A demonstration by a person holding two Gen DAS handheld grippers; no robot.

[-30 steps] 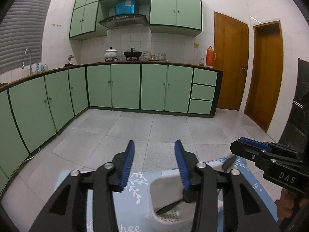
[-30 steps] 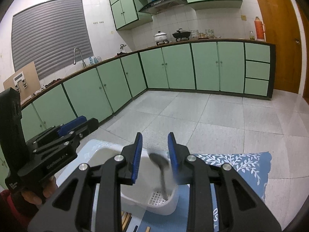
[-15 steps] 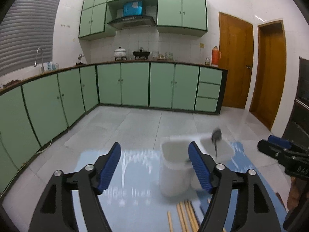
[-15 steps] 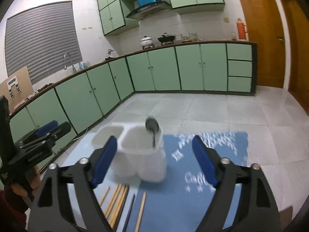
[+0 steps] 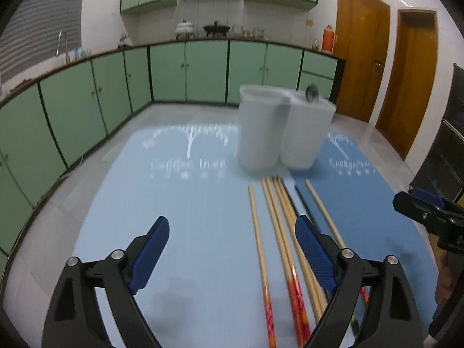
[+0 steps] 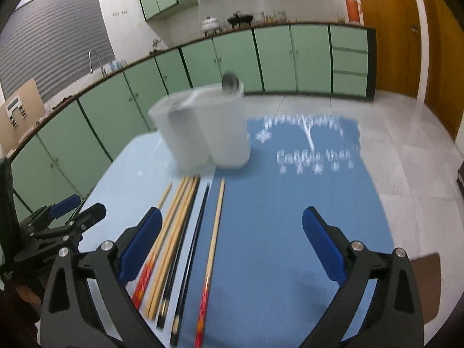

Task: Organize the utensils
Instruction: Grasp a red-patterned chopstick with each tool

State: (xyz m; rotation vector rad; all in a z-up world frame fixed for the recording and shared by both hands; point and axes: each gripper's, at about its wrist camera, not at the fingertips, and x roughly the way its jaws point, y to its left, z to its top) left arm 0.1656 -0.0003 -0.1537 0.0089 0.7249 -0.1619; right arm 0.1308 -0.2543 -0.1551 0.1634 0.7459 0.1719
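A white two-compartment utensil holder (image 5: 278, 133) (image 6: 203, 133) stands at the far end of the blue mats, a metal spoon (image 5: 312, 94) (image 6: 230, 82) standing in its right compartment. Several wooden chopsticks with red ends (image 5: 278, 226) (image 6: 174, 226) and dark chopsticks (image 6: 197, 232) lie side by side in front of it. One more chopstick (image 6: 214, 232) lies apart to the right. My left gripper (image 5: 232, 229) hovers over the light mat, jaws opening, gripping nothing. My right gripper (image 6: 232, 220) hovers over the darker mat, jaws opening, also empty.
A light blue mat (image 5: 174, 188) and a darker blue mat (image 6: 304, 203) cover the table. Green kitchen cabinets (image 5: 87, 110) run behind and to the left, wooden doors (image 5: 362, 58) to the right. A brown object (image 6: 426, 284) sits beyond the table's right edge.
Both grippers drew back from the holder and sank toward the table, and their jaws spread wide. The spoon now stands in the holder. The chopsticks have come into view.
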